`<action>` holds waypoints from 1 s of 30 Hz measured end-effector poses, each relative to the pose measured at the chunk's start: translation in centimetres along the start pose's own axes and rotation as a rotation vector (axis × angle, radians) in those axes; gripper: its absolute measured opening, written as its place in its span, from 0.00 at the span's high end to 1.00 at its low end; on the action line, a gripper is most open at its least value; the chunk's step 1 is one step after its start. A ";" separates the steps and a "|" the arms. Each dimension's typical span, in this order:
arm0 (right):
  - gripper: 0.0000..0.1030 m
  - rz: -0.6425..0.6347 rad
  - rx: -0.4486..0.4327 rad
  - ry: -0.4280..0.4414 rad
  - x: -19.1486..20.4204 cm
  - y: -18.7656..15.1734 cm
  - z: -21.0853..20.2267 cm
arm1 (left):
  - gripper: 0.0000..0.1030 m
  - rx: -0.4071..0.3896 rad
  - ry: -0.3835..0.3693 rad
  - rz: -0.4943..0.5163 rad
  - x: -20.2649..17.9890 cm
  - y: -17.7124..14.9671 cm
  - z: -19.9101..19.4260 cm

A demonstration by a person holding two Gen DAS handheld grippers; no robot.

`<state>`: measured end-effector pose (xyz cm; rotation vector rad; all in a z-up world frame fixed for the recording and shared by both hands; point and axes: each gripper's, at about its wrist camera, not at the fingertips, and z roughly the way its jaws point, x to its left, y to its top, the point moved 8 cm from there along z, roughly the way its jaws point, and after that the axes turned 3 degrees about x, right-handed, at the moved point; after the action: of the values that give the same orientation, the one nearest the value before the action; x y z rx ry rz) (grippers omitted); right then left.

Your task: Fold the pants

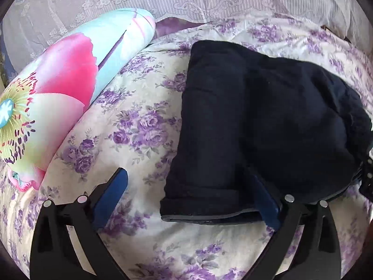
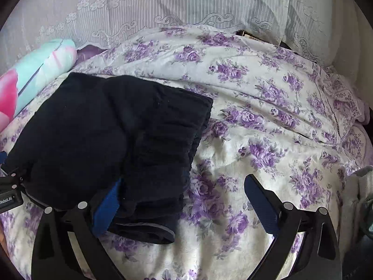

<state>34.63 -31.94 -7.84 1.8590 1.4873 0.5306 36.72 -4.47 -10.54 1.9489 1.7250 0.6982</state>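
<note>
Dark navy pants (image 1: 256, 126) lie folded in a thick bundle on a bed with a purple-flowered cover (image 1: 130, 121). My left gripper (image 1: 188, 182) is open; its right finger is tucked in under the near edge of the bundle, its left finger lies on the bare cover. The pants also show in the right wrist view (image 2: 105, 140). My right gripper (image 2: 184, 186) is open; its left finger is pushed under the bundle's near right side and its right finger lies on the cover.
A long pillow with a big pink flower print (image 1: 58, 88) lies left of the pants. A lace curtain (image 2: 186, 7) hangs behind the bed. The left gripper's body (image 2: 9, 193) shows at the left edge of the right wrist view.
</note>
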 end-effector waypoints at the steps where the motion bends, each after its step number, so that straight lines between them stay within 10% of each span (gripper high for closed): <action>1: 0.03 0.015 -0.023 -0.009 -0.3 0.2 -0.8 | 0.04 -0.007 -0.023 -0.019 0.4 -0.1 -0.4; 10: 0.03 0.040 -0.483 0.017 2.0 -3.9 -17.3 | 0.05 -0.274 -0.022 0.023 0.3 -5.4 -13.5; 21: 0.03 0.206 -0.482 0.085 2.0 -10.4 -23.9 | 0.05 -0.350 0.067 0.087 1.7 -14.3 -21.7; 30: 0.03 0.191 -0.387 0.121 2.7 -10.1 -21.0 | 0.05 -0.335 0.001 -0.001 3.6 -13.8 -21.6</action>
<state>14.02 -22.85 -1.16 1.6893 1.1827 0.9647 12.79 0.72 -2.17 1.7160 1.4962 0.9216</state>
